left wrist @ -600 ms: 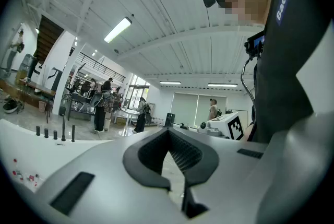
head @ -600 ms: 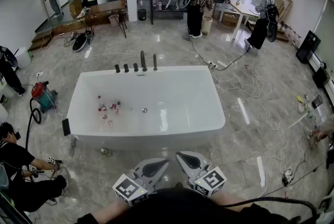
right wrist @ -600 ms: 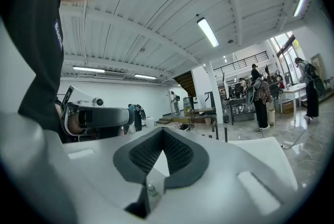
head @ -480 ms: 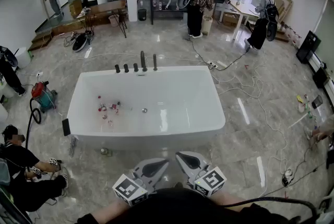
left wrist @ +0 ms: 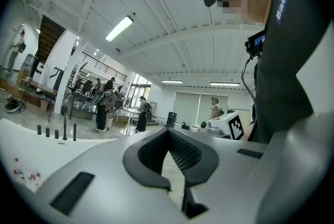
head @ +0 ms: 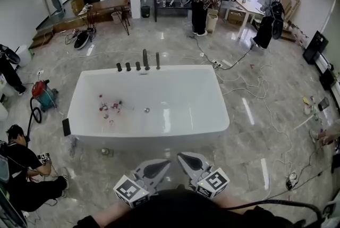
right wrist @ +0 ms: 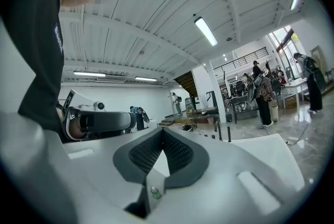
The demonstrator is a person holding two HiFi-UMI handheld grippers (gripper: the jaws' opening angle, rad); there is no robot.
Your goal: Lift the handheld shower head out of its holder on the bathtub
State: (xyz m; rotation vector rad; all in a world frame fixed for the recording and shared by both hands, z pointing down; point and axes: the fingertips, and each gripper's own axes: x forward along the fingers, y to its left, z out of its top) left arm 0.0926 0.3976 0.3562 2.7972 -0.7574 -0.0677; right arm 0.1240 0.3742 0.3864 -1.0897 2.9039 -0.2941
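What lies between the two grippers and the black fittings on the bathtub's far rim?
Head view: a strip of floor, then the open bathtub, holding small items.

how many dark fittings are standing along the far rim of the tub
5, all on the bathtub far rim: left to right, three short knobs, a taller spout, a slim upright post. None seems hidden.
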